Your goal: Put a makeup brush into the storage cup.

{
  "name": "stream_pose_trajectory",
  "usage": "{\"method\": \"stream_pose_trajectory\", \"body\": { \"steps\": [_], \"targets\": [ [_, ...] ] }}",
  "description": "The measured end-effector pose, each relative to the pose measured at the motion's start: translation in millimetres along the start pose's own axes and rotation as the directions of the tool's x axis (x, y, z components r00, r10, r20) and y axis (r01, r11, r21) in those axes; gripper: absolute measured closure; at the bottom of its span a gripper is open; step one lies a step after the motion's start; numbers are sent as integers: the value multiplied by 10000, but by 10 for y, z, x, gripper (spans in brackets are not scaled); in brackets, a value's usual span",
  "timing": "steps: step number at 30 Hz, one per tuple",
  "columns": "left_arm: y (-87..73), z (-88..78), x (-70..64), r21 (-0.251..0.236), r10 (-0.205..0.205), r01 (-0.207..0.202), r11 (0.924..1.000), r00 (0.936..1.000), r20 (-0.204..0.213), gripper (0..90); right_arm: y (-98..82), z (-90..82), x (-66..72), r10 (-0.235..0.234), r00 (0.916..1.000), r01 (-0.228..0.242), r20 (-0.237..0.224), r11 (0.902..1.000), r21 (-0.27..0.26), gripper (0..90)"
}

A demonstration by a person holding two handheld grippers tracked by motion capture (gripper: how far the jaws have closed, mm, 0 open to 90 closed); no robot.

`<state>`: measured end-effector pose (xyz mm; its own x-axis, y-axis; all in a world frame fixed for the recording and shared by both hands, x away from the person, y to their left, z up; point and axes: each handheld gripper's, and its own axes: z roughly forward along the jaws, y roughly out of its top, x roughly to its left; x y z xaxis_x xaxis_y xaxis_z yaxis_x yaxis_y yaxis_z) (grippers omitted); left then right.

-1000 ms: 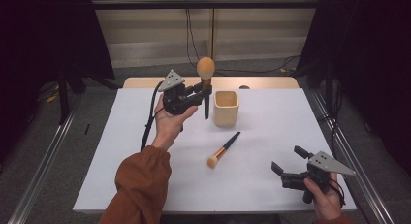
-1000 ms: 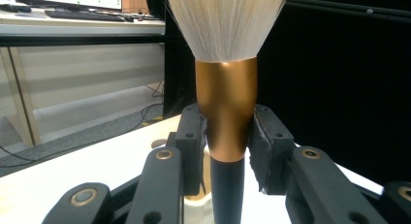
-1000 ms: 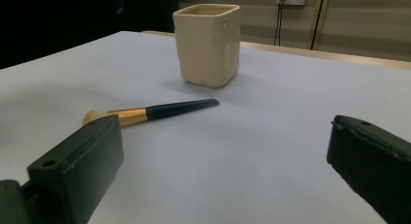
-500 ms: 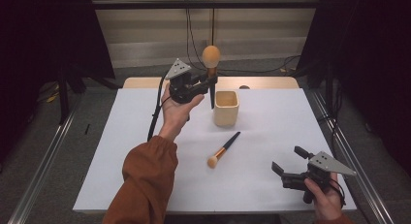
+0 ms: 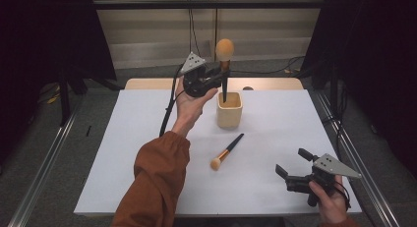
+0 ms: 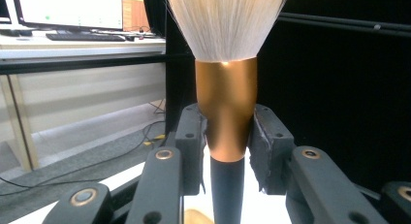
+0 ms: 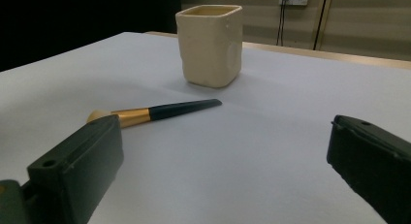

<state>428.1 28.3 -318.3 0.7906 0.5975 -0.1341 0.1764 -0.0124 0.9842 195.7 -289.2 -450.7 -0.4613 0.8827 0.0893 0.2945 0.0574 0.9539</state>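
The white table (image 5: 147, 138) takes up most of the high view, with a wooden edge along its far side and dark curtains to either side. On it, toward the far middle, stands a cream cup (image 5: 229, 109), square-mouthed and upright; the right gripper view shows the same cup (image 7: 209, 44) from low down, with a faint round mark on one wall that the high view does not give. The person's left arm, in a rust-coloured sleeve (image 5: 156, 180), reaches up from the near edge, and the left gripper (image 5: 216, 78) is held above the table just beside the cup's far left corner. Its jaws are clamped on a large brush (image 5: 224, 70), which stands upright with its orange-looking head on top and its dark handle pointing down over the cup's mouth; from above I cannot tell whether the tip is inside the rim. The left gripper view shows the grip itself: the pads (image 6: 191, 146) press on the copper ferrule of the brush (image 6: 226, 112), pale bristles fanning out above. The right gripper (image 5: 290, 174) rests low at the near right corner, its jaws spread wide with nothing between them. A smaller brush (image 5: 226, 151) lies flat between cup and right gripper, bristles toward the person; in the right gripper view its head is partly hidden behind one jaw.
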Motion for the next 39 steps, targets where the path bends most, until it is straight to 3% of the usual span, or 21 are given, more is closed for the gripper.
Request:
{"method": "stream_pose_trajectory", "body": {
  "steps": [6,11,13,17,22,34,39],
  "targets": [
    [22,65,16,-84,-48,48,10000,10000,8,684,-1,-13,-2,19,10000,-19,-1,10000,6,0],
    [-43,123,74,260,146,-143,9996,9999,-89,683,-1,-12,-2,22,10000,-22,-7,10000,14,0],
    [-63,144,104,261,-58,59,9996,10000,-18,683,-1,-13,-2,35,10000,-35,8,10000,3,0],
    [-99,179,132,412,66,-64,9991,10000,-35,684,-2,-14,-2,60,10000,-60,17,10000,-29,0],
    [-187,240,138,665,221,-213,9976,9997,-114,683,-4,-14,-8,58,10000,-58,6,10000,-8,0],
    [-365,260,199,739,-227,237,9970,9996,-142,683,-5,-13,-4,79,10000,-79,8,10000,9,0],
    [-471,296,174,1069,-41,61,9943,9998,-188,683,-5,-13,0,55,10000,-55,-13,10000,37,0]
  ]
}}
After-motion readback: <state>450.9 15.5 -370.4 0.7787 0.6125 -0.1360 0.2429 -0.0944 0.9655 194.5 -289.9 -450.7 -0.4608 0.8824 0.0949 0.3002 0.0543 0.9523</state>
